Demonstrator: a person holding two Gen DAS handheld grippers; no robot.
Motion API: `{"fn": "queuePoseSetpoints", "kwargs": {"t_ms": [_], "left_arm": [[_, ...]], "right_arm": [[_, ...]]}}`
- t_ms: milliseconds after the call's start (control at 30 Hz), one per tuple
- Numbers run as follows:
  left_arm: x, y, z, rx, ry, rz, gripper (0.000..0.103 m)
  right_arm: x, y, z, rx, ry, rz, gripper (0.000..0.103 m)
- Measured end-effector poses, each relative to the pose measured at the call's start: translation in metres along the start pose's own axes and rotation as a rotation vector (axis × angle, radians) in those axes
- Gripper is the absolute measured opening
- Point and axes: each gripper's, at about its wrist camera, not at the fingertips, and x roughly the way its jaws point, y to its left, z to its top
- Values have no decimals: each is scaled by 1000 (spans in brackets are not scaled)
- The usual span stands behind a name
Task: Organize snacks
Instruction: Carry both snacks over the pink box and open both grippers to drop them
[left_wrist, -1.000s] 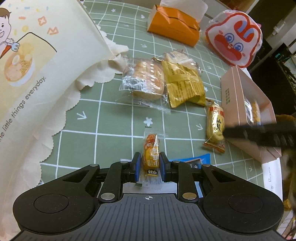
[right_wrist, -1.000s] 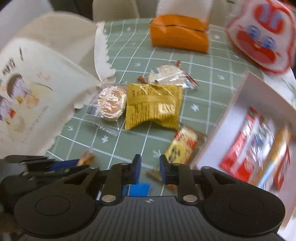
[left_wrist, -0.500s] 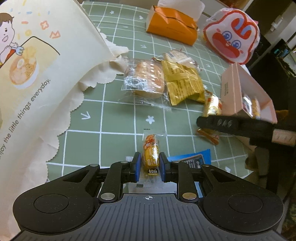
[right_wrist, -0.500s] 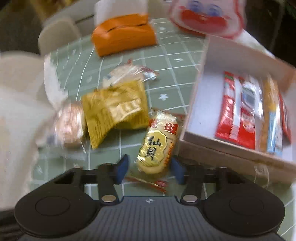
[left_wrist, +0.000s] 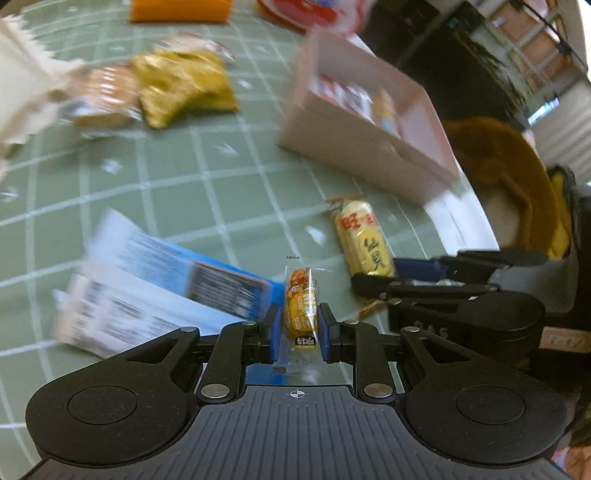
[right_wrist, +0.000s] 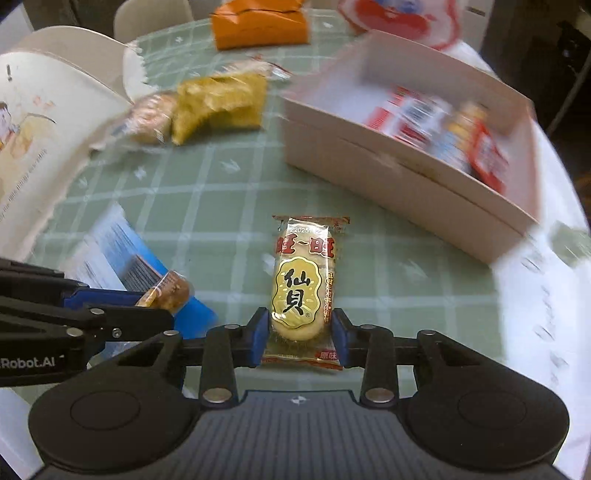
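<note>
My left gripper (left_wrist: 298, 328) is shut on a small orange-yellow wrapped snack (left_wrist: 301, 310) and holds it above the green grid tablecloth (left_wrist: 207, 184). My right gripper (right_wrist: 300, 332) is shut on a yellow rice cracker packet (right_wrist: 303, 284); that packet also shows in the left wrist view (left_wrist: 364, 240). The left gripper with its snack (right_wrist: 166, 293) shows at the left of the right wrist view. A pink open box (right_wrist: 399, 184) with several red and orange snack packets inside stands to the right.
A yellow snack bag (right_wrist: 221, 105) and a clear-wrapped bun (right_wrist: 147, 118) lie in the middle. A blue packet (left_wrist: 162, 280) lies near the left gripper. A large cream paper bag (right_wrist: 40, 125) is at left. An orange tissue pouch (right_wrist: 258, 26) is at the back.
My right gripper has closed on the rice cracker packet and drawn it back from the box. My left gripper has swung right, toward the box, with its snack; both views are blurred.
</note>
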Motion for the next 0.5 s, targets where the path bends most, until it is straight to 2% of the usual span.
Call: {"fn": "queuePoseSetpoints", "kwargs": {"t_ms": [133, 233, 367, 500], "left_arm": [[6, -22, -10, 7, 5, 29, 25], [11, -32, -14, -33, 1, 80, 25], [14, -50, -22, -75, -9, 149, 25], [15, -58, -29, -133, -27, 225, 25]], "right_arm": [[-9, -23, -19, -20, -3, -6, 36], [-7, -35, -22, -45, -14, 19, 44], [-1, -42, -15, -55, -30, 73, 52], [8, -36, -2, -106, -49, 96, 54]]}}
